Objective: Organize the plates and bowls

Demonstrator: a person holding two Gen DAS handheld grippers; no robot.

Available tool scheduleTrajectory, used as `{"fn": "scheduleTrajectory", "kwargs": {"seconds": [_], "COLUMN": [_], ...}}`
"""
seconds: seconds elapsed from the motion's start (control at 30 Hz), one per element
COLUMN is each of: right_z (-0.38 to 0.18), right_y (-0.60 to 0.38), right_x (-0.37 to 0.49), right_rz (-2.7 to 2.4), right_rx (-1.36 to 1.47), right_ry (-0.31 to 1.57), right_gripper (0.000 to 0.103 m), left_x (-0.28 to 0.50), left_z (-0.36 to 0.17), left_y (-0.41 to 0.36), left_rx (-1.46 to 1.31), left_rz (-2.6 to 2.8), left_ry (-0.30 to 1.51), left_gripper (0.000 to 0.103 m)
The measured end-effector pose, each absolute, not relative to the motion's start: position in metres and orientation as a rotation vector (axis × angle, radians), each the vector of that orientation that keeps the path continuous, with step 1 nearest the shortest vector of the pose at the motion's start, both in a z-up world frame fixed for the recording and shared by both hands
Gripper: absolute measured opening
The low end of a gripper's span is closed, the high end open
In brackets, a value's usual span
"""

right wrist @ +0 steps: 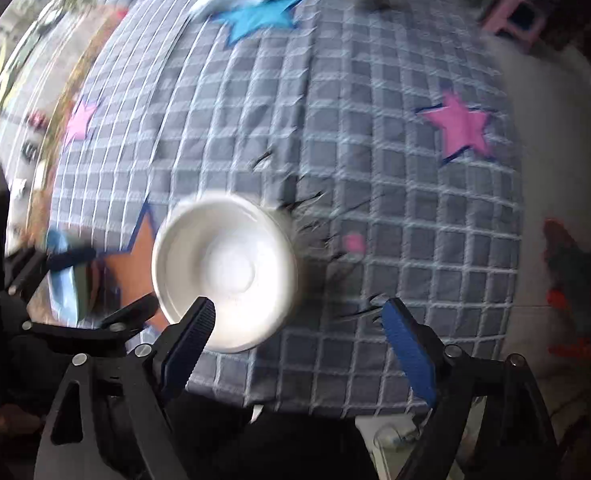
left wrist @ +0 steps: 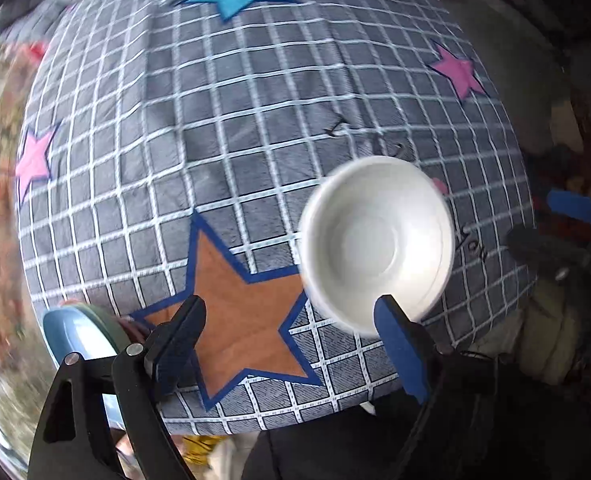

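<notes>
Both the left gripper (left wrist: 291,344) and the right gripper (right wrist: 299,344) point down over the white bowl (left wrist: 375,240), jaws spread wide, gripping nothing.

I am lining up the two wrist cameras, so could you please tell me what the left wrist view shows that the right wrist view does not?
Only the left wrist view shows the orange star whole, lying between the open left gripper fingers, and the stacked blue dish sharply at the cloth's near left edge.

Only the right wrist view shows the pink stool beyond the far right corner, and the open right gripper from behind.

Both show the white bowl sitting upright and empty on the checked cloth, with nothing gripped.
</notes>
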State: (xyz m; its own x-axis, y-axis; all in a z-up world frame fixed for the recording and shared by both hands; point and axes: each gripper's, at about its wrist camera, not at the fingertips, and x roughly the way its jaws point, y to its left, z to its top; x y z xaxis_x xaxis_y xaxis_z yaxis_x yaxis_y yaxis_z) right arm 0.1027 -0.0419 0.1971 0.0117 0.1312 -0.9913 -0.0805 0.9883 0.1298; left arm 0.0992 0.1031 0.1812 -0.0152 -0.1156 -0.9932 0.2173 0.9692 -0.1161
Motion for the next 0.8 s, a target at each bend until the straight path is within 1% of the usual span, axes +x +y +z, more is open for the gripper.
{"fn": "scheduleTrajectory", "kwargs": {"seconds": [0.2, 0.4, 0.8], "right_z": [0.192, 0.186, 0.18], "right_y": [-0.063, -0.059, -0.076], "right_x": [0.105, 0.104, 0.105], "right_rz": [0.129, 0.154, 0.139], "right_rx": [0.113, 0.075, 0.104], "right_ry": [1.575, 1.598, 1.618], "right_gripper": [0.087, 0.087, 0.087], "left_x": [0.095, 0.096, 0.098], "left_z": [0.182, 0.19, 0.193], "left_y": [0.1, 0.094, 0.096], "left_rx": [0.071, 0.122, 0.114], "left_rz": [-0.26, -0.215, -0.168], "left_ry": [1.555, 1.519, 1.506], "left_gripper": [0.088, 0.089, 0.089]}}
